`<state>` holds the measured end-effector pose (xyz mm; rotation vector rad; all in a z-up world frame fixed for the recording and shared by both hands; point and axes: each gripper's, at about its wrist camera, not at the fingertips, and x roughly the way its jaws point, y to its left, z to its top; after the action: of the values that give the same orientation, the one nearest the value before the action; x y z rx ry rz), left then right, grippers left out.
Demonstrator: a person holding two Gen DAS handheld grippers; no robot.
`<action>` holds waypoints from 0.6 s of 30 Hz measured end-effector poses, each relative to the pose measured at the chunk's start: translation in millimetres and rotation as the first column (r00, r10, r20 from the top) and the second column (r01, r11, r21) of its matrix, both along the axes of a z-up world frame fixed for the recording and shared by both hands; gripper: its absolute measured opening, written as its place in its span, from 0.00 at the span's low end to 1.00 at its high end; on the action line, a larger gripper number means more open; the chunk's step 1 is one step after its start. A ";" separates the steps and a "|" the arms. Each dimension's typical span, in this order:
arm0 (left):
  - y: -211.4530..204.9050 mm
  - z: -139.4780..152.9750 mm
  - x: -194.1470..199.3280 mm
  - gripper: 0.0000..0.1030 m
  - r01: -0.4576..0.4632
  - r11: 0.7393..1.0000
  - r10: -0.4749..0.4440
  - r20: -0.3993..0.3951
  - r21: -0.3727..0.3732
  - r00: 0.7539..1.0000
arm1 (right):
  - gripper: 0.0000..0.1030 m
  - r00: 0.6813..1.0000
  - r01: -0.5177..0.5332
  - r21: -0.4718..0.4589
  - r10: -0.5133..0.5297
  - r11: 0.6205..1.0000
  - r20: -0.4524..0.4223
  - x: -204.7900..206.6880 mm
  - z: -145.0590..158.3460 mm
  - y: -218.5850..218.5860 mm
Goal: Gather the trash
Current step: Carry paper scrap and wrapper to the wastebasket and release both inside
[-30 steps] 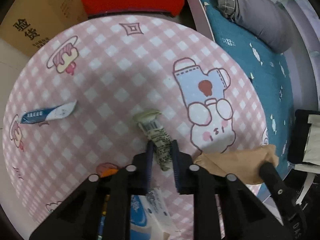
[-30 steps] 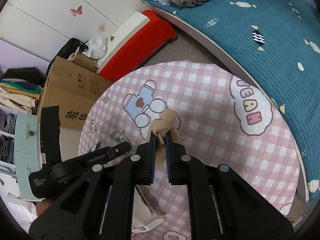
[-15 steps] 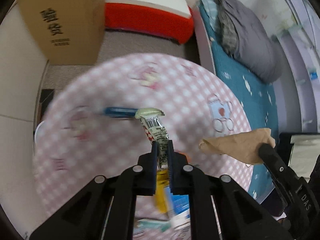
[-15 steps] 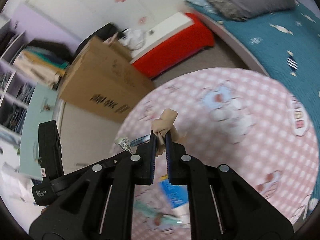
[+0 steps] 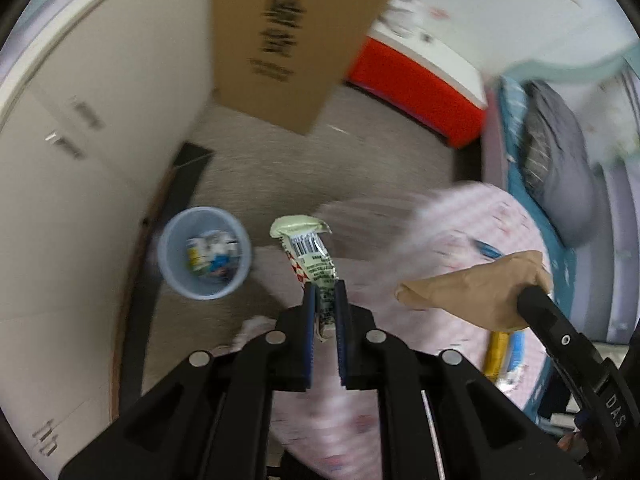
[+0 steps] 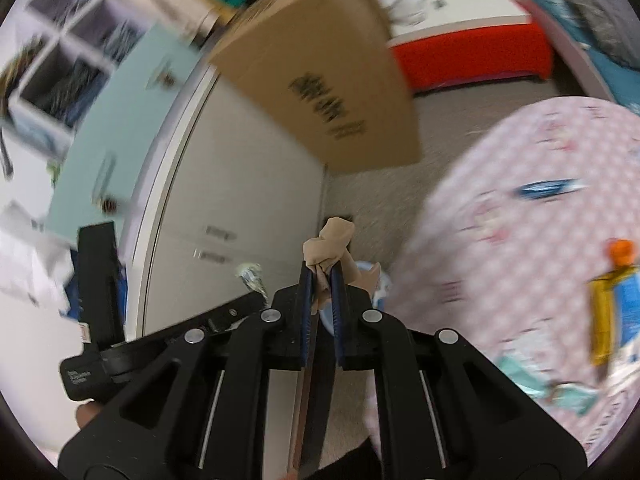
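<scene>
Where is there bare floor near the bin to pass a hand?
The grey floor is bare between the blue bin, the cardboard box and the pink mat. The mat's near part is crowded with wrappers, and the bin already holds trash.

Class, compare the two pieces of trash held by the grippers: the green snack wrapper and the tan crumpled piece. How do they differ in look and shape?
The green snack wrapper is flat, glossy and printed, with a barcode; the tan crumpled piece is plain, matte and unprinted. The wrapper stands long and narrow out of the left gripper; the tan piece bunches into a soft wad in the right gripper. Both are clamped between shut jaws, lifted off the pink checked table.
</scene>
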<state>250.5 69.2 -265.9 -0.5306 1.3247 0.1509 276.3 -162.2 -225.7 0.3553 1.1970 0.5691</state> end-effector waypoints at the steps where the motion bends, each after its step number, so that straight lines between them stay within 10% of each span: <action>1: 14.2 -2.0 -6.4 0.08 -0.015 1.000 0.015 -0.005 0.005 1.000 | 0.09 0.999 -0.031 -0.005 0.031 0.999 -0.008 -2.4 -3.9 21.6; 10: 148.9 -17.6 -62.8 0.08 -0.178 0.982 0.182 -0.077 0.060 0.980 | 0.10 0.974 -0.227 -0.141 0.224 0.964 -0.036 -11.7 -48.1 160.3; 13: 170.7 -20.7 -71.1 0.08 -0.206 0.977 0.210 -0.081 0.054 0.974 | 0.49 0.967 -0.253 -0.194 0.243 0.948 -0.074 -12.6 -68.2 181.3; 18: 183.5 -25.8 -74.2 0.08 -0.206 0.978 0.209 -0.088 0.038 0.974 | 0.52 0.966 -0.255 -0.210 0.236 0.944 -0.109 -16.1 -77.8 191.1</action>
<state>176.3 252.7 -291.7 -0.6439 1.3520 0.3698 260.2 28.9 -303.5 0.0376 1.3815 0.6325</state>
